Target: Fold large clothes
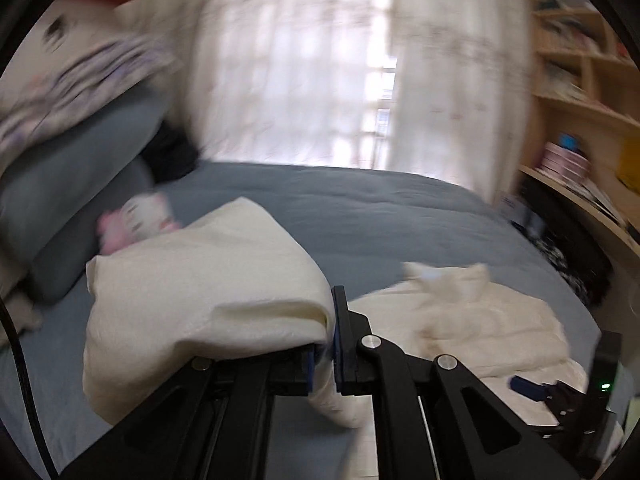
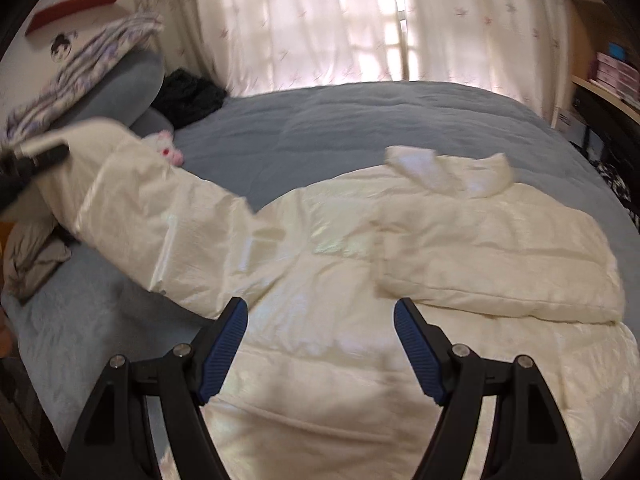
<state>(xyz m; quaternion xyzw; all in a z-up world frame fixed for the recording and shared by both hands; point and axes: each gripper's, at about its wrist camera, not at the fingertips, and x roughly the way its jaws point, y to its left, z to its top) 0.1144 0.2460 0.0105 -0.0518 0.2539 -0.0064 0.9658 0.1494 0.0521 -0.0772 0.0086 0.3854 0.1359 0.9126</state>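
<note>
A cream puffer jacket [image 2: 328, 280] lies spread on the blue-grey bed [image 2: 340, 120]; its right sleeve is folded across the body. My left gripper [image 1: 326, 346] is shut on the end of the jacket's left sleeve [image 1: 200, 292] and holds it lifted above the bed. In the right wrist view that sleeve [image 2: 132, 208] stretches up to the left, to the left gripper [image 2: 36, 160]. My right gripper [image 2: 320, 344] is open and empty, hovering over the jacket's lower body. It also shows in the left wrist view [image 1: 532, 388], low on the right.
Grey pillows [image 2: 120, 80] and a patterned quilt [image 2: 80, 56] are stacked at the bed's left. A pink and white plush toy [image 2: 168, 148] and a dark garment [image 2: 188, 96] lie near them. Curtains [image 2: 360, 20] hang behind the bed. Wooden shelves [image 1: 580, 80] stand on the right.
</note>
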